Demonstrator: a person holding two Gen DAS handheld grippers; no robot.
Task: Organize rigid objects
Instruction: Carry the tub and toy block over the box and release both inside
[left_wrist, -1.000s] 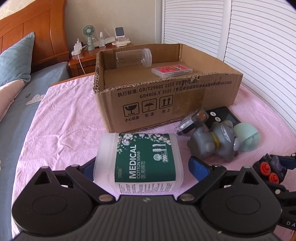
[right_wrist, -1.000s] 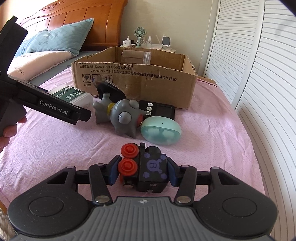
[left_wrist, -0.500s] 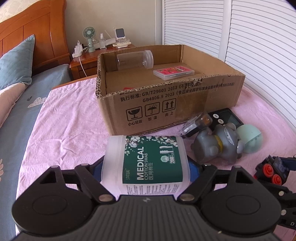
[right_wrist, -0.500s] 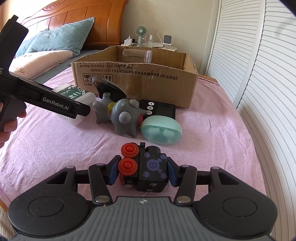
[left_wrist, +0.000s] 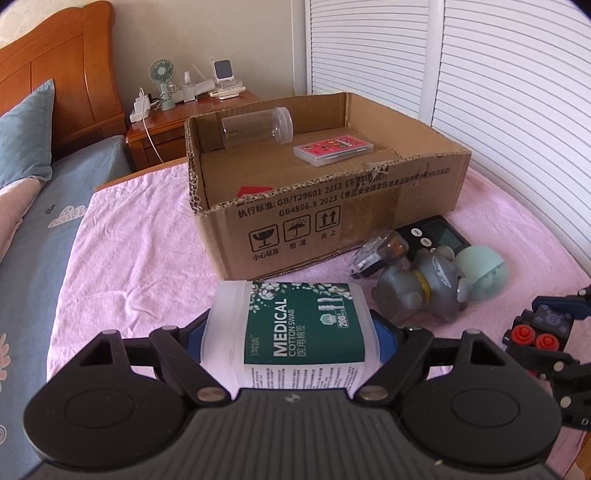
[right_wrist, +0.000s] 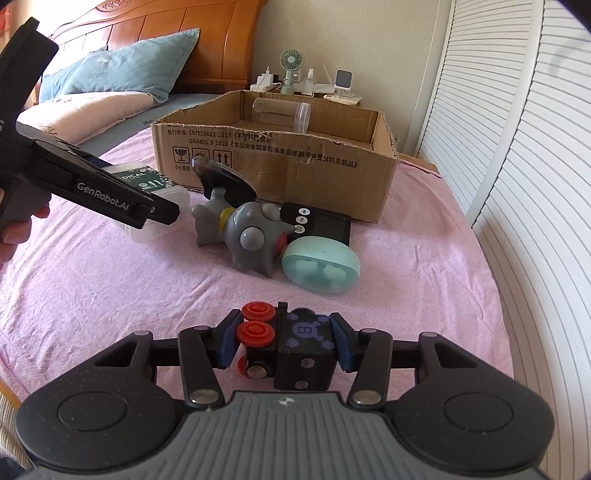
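- While both of my grippers are loaded, the step in hand reads as lift and carry to the open brown cardboard box (left_wrist: 325, 221).
- Left gripper (left_wrist: 291, 343): clamped across the translucent white plastic cotton-swab tub with the green label (left_wrist: 295, 339), blue pads (left_wrist: 384, 341) pressing both sides; the tub lies on the pink towelling bed cover (left_wrist: 140, 273), just in front of the box.
- Right gripper (right_wrist: 284, 345): clenched on the black blocky toy with red round knobs (right_wrist: 291, 343), low over the cover, well short of the box.
- To do it well, I judge: raise the tub clear of the box's torn front wall before going forward; move one hand at a time, since the grey spiky plastic figure (right_wrist: 251, 236) and mint egg-shaped case (right_wrist: 321, 269) lie between.
- Tub wall looks smooth and slightly yielding; grip could slip if tilted.
- Toy is hard-edged, flat-sided; should sit firm.
- Already in the box: a clear cylindrical jar (left_wrist: 258, 129) on its side and a flat pink card case (left_wrist: 332, 149).
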